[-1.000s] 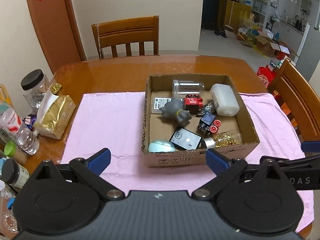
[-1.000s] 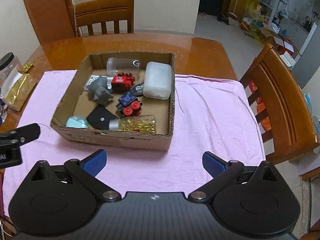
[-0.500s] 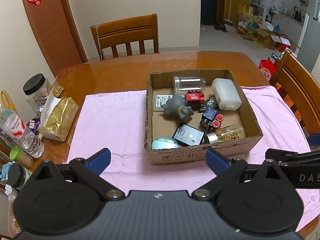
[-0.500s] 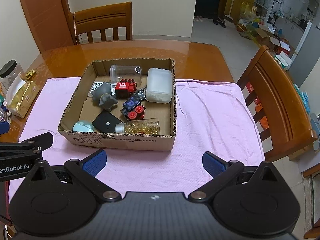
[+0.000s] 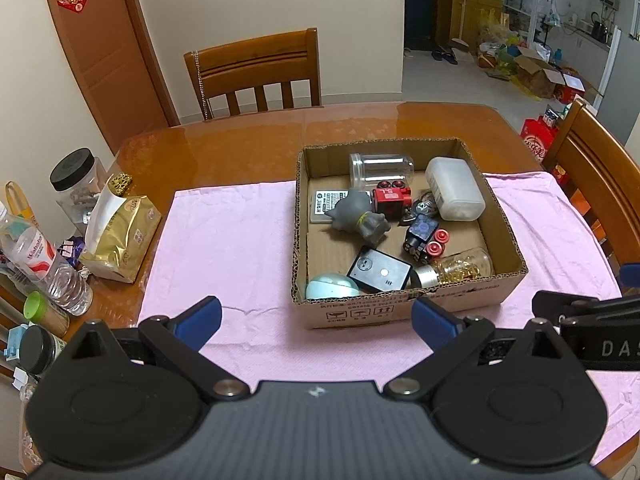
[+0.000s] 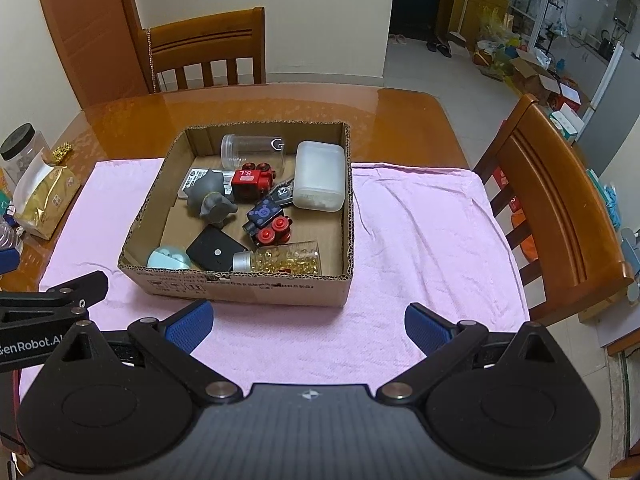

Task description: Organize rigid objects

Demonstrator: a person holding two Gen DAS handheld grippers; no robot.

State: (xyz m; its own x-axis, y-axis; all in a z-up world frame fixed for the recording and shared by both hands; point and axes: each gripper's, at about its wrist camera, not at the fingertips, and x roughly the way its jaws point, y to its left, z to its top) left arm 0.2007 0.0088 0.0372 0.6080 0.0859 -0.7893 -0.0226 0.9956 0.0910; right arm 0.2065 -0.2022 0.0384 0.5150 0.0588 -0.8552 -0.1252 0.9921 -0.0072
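On the pink cloth (image 5: pixel 240 240) sits the box (image 5: pixel 404 308), crammed: grey figure (image 5: pixel 358 216), red toy (image 5: pixel 392 199), white tub (image 5: pixel 454 194), black gadget (image 5: pixel 378 270), capsule bottle (image 5: pixel 460 270). Left gripper (image 5: pixel 316 316) hangs short of it, jaws spread wide, empty. Right gripper (image 6: pixel 308 320) beside it, spread and empty too.

Light: even, moderate indoor light
Glare: far table top (image 5: pixel 360 128) shines
Shadows: soft
Focus: sharp
Edges: fisheye bending, dark corners
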